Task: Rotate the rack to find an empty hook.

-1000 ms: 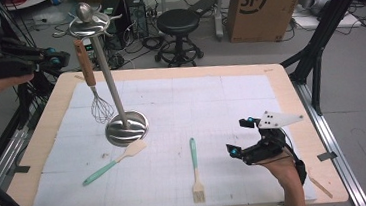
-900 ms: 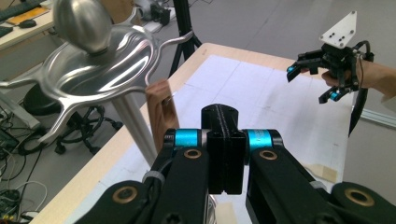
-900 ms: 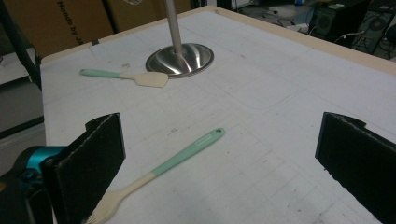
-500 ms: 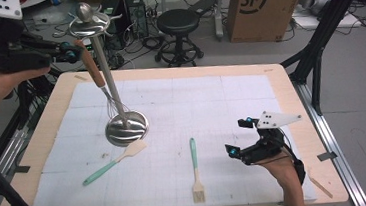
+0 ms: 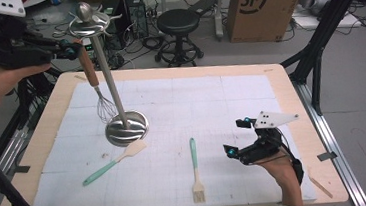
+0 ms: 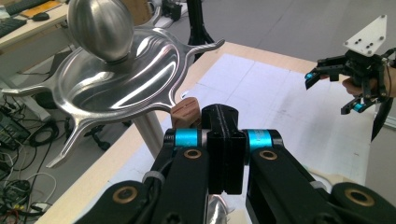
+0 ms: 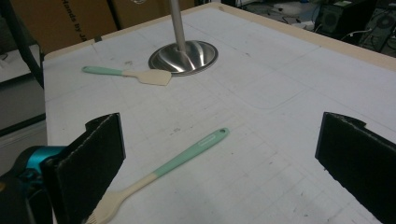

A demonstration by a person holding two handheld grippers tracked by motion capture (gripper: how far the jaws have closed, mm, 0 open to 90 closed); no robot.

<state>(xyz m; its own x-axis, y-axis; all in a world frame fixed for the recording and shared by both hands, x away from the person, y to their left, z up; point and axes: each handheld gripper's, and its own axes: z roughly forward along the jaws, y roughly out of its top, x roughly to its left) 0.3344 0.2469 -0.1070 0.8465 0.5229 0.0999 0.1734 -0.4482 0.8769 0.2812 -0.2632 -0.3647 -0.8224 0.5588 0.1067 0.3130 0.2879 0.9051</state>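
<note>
My left gripper [image 5: 68, 49] [image 6: 224, 119] is up at the far left, shut on the brown wooden handle of a wire whisk [image 5: 89, 71] [image 6: 185, 110]. The whisk hangs tilted, its wires beside the pole of the steel utensil stand [image 5: 125, 129] [image 7: 183, 56]. The stand's hooked top dish [image 5: 88, 22] [image 6: 116, 79] is right by the jaws. My right gripper [image 5: 237, 137] [image 7: 224, 140] [image 6: 345, 88] rests open near the front right, with nothing between its pads. A mint-handled pastry brush [image 5: 195, 169] [image 7: 177, 161] lies just left of it. A mint-handled spatula [image 5: 113, 162] [image 7: 135, 74] lies in front of the stand's base.
The white gridded mat [image 5: 211, 105] covers the wooden table [image 5: 290, 93]. Behind the table stand a black stool [image 5: 178, 28] and a cardboard box [image 5: 262, 3]. Black frame legs [image 5: 316, 46] rise at the right, and cables trail at the left edge.
My left gripper has edged up and toward the stand's top with the whisk, which now tilts more. The right gripper, brush and spatula have not moved.
</note>
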